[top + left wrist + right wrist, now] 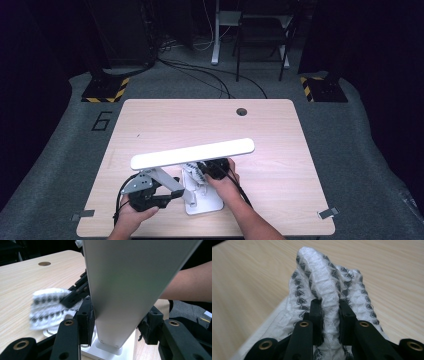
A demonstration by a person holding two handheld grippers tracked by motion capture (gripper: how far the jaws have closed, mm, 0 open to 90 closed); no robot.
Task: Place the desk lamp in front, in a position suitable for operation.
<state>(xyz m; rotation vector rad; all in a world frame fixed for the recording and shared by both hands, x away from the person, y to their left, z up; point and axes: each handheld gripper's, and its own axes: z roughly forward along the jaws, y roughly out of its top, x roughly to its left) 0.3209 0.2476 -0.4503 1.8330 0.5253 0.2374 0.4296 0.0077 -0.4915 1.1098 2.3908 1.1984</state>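
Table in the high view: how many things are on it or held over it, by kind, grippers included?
Desk lamp: 1, white, its post clamped by the left gripper.
Patterned cloth: 1, white and dark, pinched by the right gripper.
Grippers: 2, black.
Total: 4.

White cloth (grey-black triangles), white lamp

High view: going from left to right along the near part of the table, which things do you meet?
Left hand-held gripper → lamp base → right hand-held gripper holding the patterned cloth → metal clip at the table edge.
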